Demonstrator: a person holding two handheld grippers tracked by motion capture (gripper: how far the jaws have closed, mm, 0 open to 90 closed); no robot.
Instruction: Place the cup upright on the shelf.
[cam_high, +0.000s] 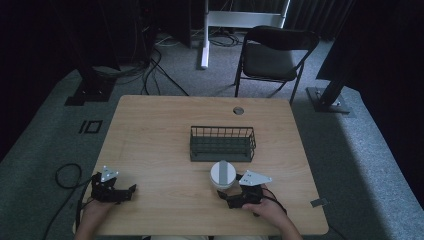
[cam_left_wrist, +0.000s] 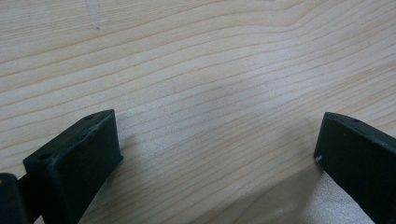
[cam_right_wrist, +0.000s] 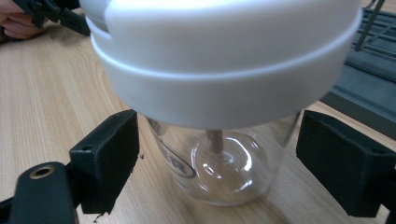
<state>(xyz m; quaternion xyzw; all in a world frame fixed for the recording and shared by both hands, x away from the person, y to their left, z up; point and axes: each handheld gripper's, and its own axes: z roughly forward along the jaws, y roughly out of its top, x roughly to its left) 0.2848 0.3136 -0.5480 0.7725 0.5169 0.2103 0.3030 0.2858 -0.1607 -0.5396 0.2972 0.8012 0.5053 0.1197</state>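
A clear glass jar with a white lid (cam_high: 223, 174) stands upright on the wooden table (cam_high: 160, 130), just in front of a dark wire basket (cam_high: 222, 131). My right gripper (cam_high: 226, 195) is at the jar's near side. In the right gripper view the jar (cam_right_wrist: 224, 84) sits between the two black jaws, and my right gripper (cam_right_wrist: 217, 144) is open, with a gap at each side of the glass. My left gripper (cam_high: 131, 191) rests low at the table's front left. It (cam_left_wrist: 217, 135) is open over bare wood, with nothing between the jaws.
The basket (cam_right_wrist: 369, 70) lies close behind the jar, to the right in the right gripper view. A round grommet (cam_high: 238, 110) is set in the table's far edge. A folding chair (cam_high: 272, 55) stands beyond the table. Cables lie on the floor at the left.
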